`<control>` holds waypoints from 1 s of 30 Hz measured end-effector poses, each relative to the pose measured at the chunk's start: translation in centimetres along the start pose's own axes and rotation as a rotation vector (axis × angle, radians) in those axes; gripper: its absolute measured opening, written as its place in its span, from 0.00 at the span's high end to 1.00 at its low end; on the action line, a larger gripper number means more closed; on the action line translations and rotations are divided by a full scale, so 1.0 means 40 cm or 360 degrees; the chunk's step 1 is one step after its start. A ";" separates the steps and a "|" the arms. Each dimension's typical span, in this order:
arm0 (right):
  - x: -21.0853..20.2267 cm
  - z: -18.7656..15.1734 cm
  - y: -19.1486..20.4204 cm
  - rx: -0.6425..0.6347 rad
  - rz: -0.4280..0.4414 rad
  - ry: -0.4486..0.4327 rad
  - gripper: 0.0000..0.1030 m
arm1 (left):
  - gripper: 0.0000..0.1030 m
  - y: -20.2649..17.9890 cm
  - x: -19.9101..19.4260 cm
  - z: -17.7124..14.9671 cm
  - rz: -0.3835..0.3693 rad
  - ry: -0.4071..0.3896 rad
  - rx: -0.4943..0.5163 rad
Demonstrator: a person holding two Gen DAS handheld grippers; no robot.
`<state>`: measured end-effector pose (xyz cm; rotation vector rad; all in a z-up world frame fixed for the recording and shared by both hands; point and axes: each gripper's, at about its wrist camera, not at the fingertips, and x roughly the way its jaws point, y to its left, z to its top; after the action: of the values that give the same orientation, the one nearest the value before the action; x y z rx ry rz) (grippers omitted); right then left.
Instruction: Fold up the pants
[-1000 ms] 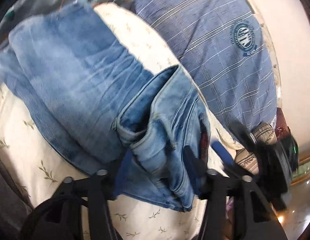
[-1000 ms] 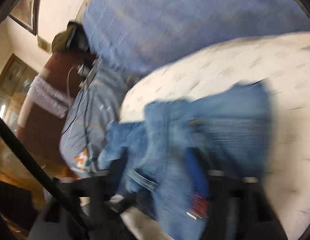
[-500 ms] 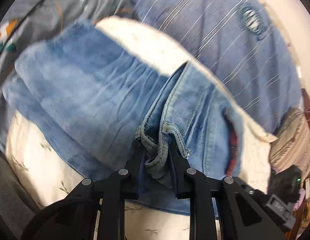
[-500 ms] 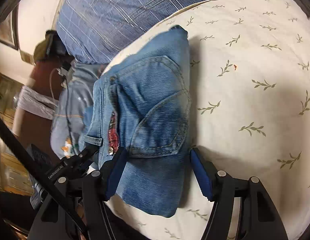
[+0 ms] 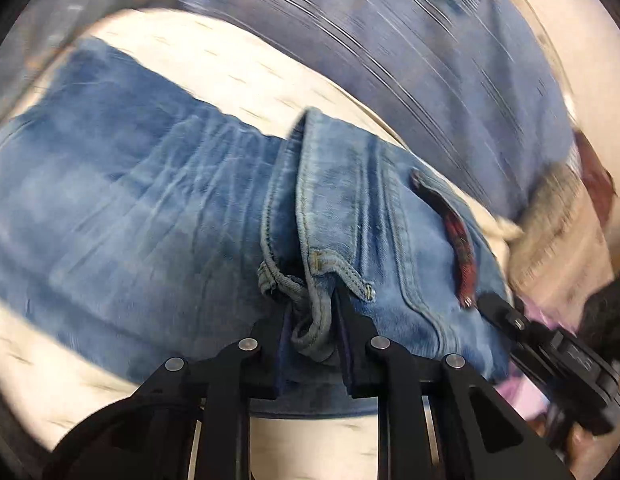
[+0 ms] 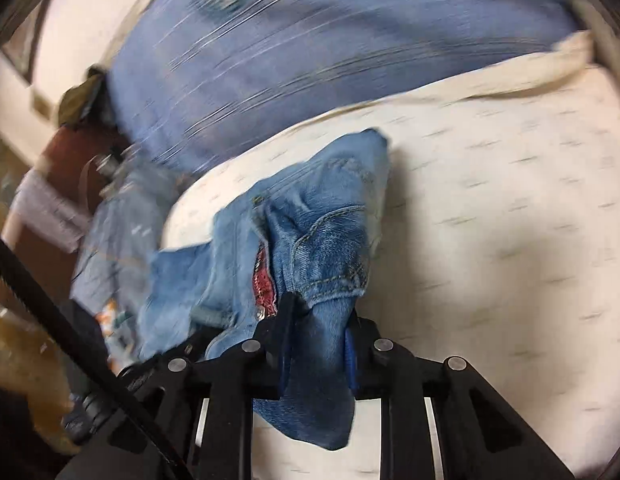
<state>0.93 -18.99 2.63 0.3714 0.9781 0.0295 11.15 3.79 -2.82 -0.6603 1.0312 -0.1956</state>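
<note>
Light blue jeans [image 5: 149, 220] lie partly folded on a cream bedsheet with a leaf print [image 5: 237, 76]. My left gripper [image 5: 312, 320] is shut on the bunched waistband edge near a belt loop. My right gripper [image 6: 316, 320] is shut on a fold of the jeans [image 6: 322, 240] by the back pocket, next to the red inner label [image 6: 263, 280]. The denim is lifted and bunched between the right jaws. The right gripper's body also shows in the left wrist view [image 5: 558, 352] at the right. Both views are motion-blurred.
A blue striped pillow [image 5: 430, 60] lies behind the jeans and also shows in the right wrist view [image 6: 330, 48]. A grey patterned cloth [image 6: 121, 240] hangs at the bed's left edge. A dark red chair with clothes on it [image 6: 69, 152] stands beyond. Bare sheet [image 6: 510, 240] spreads to the right.
My right gripper has shut on the pocket end of the jeans and lifted it, so the denim bunches up. My left gripper stays shut on the waistband. Both cameras are moving.
</note>
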 end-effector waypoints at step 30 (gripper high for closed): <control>0.161 -0.167 0.301 -0.0308 0.0408 0.0099 0.34 | 0.46 0.286 -0.288 0.012 0.0309 -0.0341 -0.0376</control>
<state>0.84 -4.53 -2.04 0.3170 0.9748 0.3680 3.89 18.21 -1.04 -0.7713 0.9118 0.1659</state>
